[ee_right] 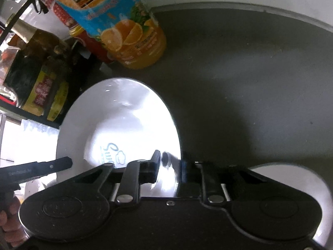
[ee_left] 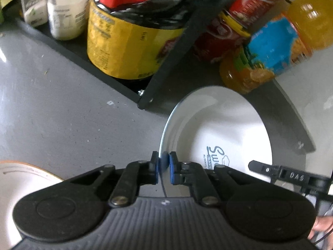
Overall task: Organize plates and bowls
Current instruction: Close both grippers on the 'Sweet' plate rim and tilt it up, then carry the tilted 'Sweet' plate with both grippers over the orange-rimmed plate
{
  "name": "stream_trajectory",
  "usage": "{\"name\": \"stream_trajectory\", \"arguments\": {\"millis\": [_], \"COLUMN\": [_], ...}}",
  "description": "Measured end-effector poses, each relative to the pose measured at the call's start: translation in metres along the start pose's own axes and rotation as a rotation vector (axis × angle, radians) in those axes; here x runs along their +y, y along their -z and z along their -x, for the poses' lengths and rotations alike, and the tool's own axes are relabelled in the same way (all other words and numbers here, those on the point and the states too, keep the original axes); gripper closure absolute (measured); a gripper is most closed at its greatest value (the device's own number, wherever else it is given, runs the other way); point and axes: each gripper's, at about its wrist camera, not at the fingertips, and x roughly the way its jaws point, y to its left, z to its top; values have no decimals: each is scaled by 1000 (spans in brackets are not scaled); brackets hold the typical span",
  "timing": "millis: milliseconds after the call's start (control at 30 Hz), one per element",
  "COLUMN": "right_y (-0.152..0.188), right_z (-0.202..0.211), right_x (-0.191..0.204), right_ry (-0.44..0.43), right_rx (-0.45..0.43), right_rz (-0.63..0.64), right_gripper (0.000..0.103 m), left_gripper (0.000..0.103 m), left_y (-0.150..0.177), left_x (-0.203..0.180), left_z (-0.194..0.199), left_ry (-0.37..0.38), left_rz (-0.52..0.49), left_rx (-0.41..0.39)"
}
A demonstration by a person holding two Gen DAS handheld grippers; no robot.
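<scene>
- My left tongs (ee_left: 163, 167) are pinched on the left rim of the white plate (ee_left: 224, 129), blue pads (ee_left: 172, 166) tight either side of the edge.
- My right tongs (ee_right: 169, 165) have the same plate (ee_right: 124, 123) by its right rim; glare washes out the pads there, but the rim runs between them and they look clamped on it.
- So the plate hangs between my two grips, tilted, over the grey surface (ee_left: 62, 112), just short of the juice bottle (ee_left: 276, 48).
- First risk: it is glazed and held by thin edges only. If either grip eases, I expect that side to drop and the plate to swing or crack on the surface.
- Second: if my hands drift apart or twist differently, the rim could slide out of a pad.
- Third: the far rim sits close to the bottle and the black rack (ee_left: 166, 62) holding the yellow jar (ee_left: 129, 48). Pushing forward carelessly could topple the bottle.
- Fourth: another plate (ee_right: 312, 179) lies near below my right tongs, and an orange-rimmed one (ee_left: 25, 179) by my left. Lowering blind could clip either.
- The glare hides the right contact, so I cannot judge how deep that bite is.
</scene>
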Motion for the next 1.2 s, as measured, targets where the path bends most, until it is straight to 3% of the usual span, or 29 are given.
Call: {"name": "stream_trajectory", "arguments": {"millis": [367,600,1200], "right_y": [-8,-7,21], "right_z": [25,38,92], "right_x": [5,14,33], "right_ry": [-90,-110,-90], "right_rx": [-51,-64,-95], "right_rz": [-16,-7,-24], "right_gripper": [96,96,94], "left_gripper": [95,96,95], "left_y": [-6,-9,-17], "left_x": [18,33,27], "left_z": [16,31,63], "left_ry": [23,56,126], "left_rz": [93,128,12], "left_rx": [6,1,24]}}
